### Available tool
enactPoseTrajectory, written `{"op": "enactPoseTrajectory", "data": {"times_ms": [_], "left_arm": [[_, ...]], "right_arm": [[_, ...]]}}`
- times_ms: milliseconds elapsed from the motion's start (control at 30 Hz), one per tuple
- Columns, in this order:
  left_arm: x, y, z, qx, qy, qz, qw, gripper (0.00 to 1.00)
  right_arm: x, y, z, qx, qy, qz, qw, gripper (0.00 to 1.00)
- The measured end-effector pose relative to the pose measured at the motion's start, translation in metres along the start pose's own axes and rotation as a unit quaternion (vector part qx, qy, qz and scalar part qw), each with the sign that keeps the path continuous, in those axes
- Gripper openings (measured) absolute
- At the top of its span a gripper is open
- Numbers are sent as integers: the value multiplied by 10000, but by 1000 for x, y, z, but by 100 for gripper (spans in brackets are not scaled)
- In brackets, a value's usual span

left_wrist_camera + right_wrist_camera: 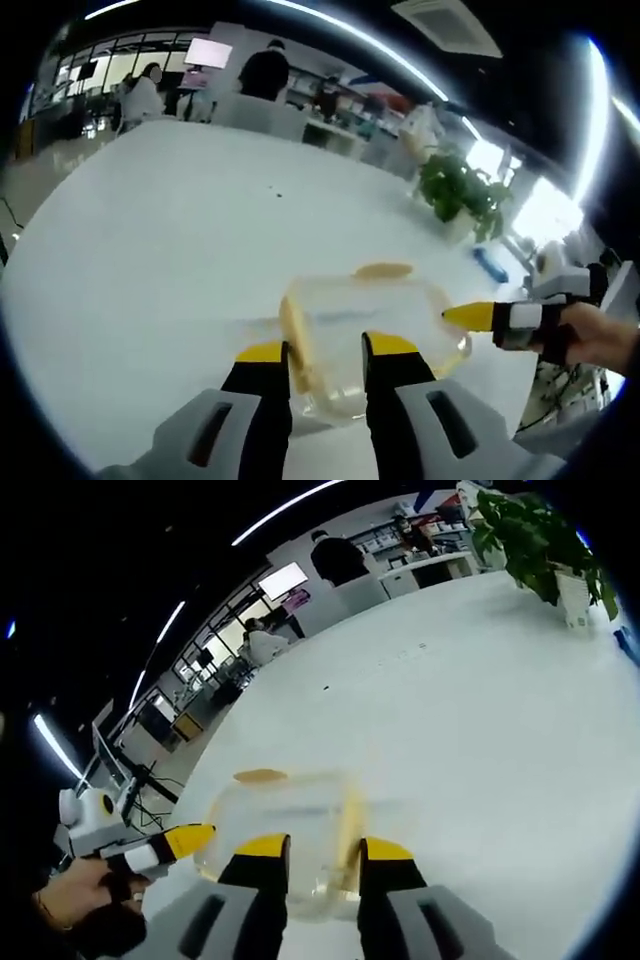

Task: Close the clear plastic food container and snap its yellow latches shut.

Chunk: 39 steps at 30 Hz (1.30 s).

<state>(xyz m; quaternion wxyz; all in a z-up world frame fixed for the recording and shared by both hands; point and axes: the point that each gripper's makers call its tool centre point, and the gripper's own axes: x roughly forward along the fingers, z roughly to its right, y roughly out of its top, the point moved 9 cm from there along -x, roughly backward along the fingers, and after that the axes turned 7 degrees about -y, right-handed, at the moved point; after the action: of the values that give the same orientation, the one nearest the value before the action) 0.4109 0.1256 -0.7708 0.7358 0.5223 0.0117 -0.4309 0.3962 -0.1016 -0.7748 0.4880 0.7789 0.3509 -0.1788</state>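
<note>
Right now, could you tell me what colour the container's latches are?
Yellow latches, clearest in the left gripper view.

Setting: open-plan office. A large white table [180, 250] takes up most of the left gripper view. Beyond its far edge, at about 11 o'clock, people [264, 72] sit and stand by desks, with a lit wall screen [207, 52] behind them. Long ceiling light strips [370, 40] run overhead. A potted green plant [462, 190] stands at about 2 o'clock — bright windows [545, 210] just past it.
</note>
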Motion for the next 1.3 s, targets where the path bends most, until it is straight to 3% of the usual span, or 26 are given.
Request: {"op": "enactPoseTrajectory", "data": {"times_ms": [267, 467, 733, 833, 933, 1033, 1200, 1300], "left_arm": [[-10, -3, 0, 129, 112, 2, 9999, 24], [-21, -12, 0, 64, 250, 192, 9995, 24], [-22, -13, -2, 5, 314, 288, 9991, 26], [-23, -11, -4, 48, 223, 231, 9995, 26], [-24, -8, -2, 190, 222, 130, 9995, 27], [-25, -7, 3, 338, 94, -78, 9994, 31], [-28, 2, 5, 528, 197, 63, 9984, 34], [-28, 11, 10, 812, 155, 57, 9966, 35]], "right_arm": [[-4, -9, -8, 0, -3, 72, 10000, 24], [-5, -14, -12, -66, 64, 131, 9999, 24], [-5, -15, -14, -22, 53, 186, 9998, 27], [-4, -15, -16, -396, 81, 195, 9990, 32], [-5, -10, -13, -904, -233, 168, 9955, 43], [-8, -8, -10, -877, -254, 236, 9955, 43], [-15, 0, -9, -890, -260, 416, 9948, 43], [-17, 3, -15, -1190, -244, 489, 9914, 43]]}}
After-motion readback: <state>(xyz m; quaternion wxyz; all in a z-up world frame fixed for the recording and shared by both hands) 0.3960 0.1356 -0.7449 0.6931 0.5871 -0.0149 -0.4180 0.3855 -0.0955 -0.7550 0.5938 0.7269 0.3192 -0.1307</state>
